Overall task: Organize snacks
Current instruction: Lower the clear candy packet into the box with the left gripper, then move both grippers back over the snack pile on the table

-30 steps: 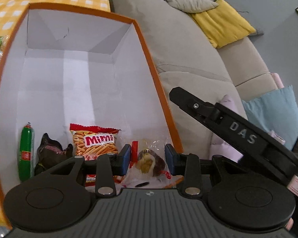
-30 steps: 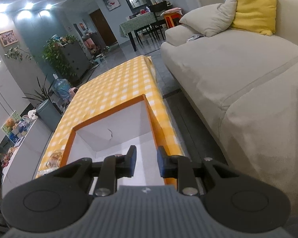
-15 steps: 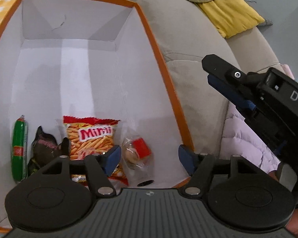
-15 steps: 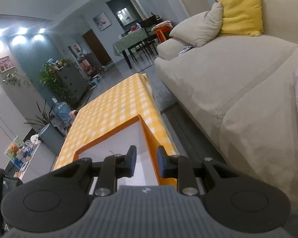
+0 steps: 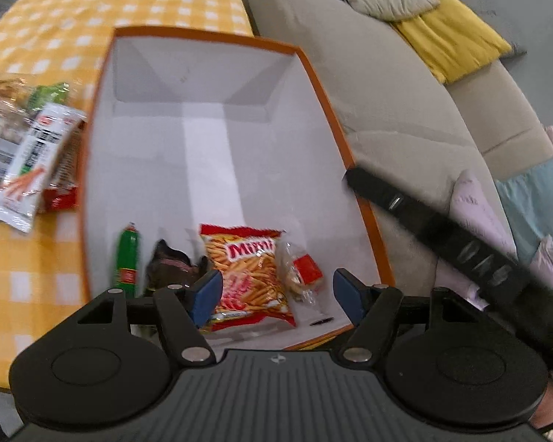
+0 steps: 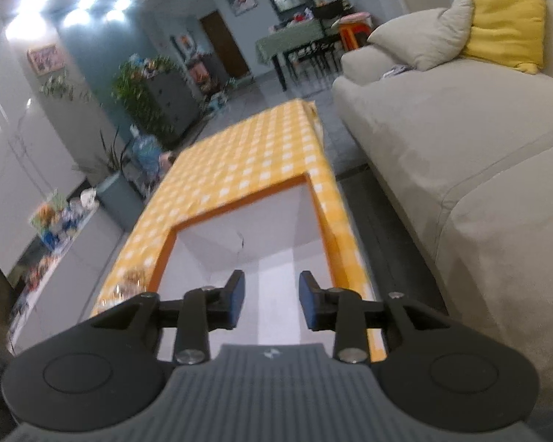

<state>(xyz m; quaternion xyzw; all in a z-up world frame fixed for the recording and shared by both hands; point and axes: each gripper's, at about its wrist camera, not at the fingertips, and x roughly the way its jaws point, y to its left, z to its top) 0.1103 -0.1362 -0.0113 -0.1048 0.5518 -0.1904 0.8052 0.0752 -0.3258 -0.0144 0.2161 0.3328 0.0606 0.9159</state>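
An orange-rimmed box (image 5: 315, 84) with white walls stands on the yellow checked table (image 5: 92, 7). On its floor lie a green sausage stick (image 5: 127, 258), a dark packet (image 5: 171, 263), a red Mimi crisp bag (image 5: 250, 272) and a clear-wrapped pastry with a red label (image 5: 300, 270). My left gripper (image 5: 276, 291) hovers open above these snacks, holding nothing. In the right wrist view my right gripper (image 6: 272, 296) hangs over the box's rim (image 6: 239, 206); its jaws are opening and nothing is between them.
Several loose snack packets (image 5: 25, 147) lie on the table left of the box. A beige sofa (image 6: 461, 147) with a yellow cushion (image 6: 505, 18) runs along the right side. The right tool's black arm (image 5: 442, 228) crosses beside the box's right wall.
My left gripper let go of the clear-wrapped pastry, opened wide and drew up and back; the pastry now lies beside the Mimi bag. My right gripper's jaws have spread apart.
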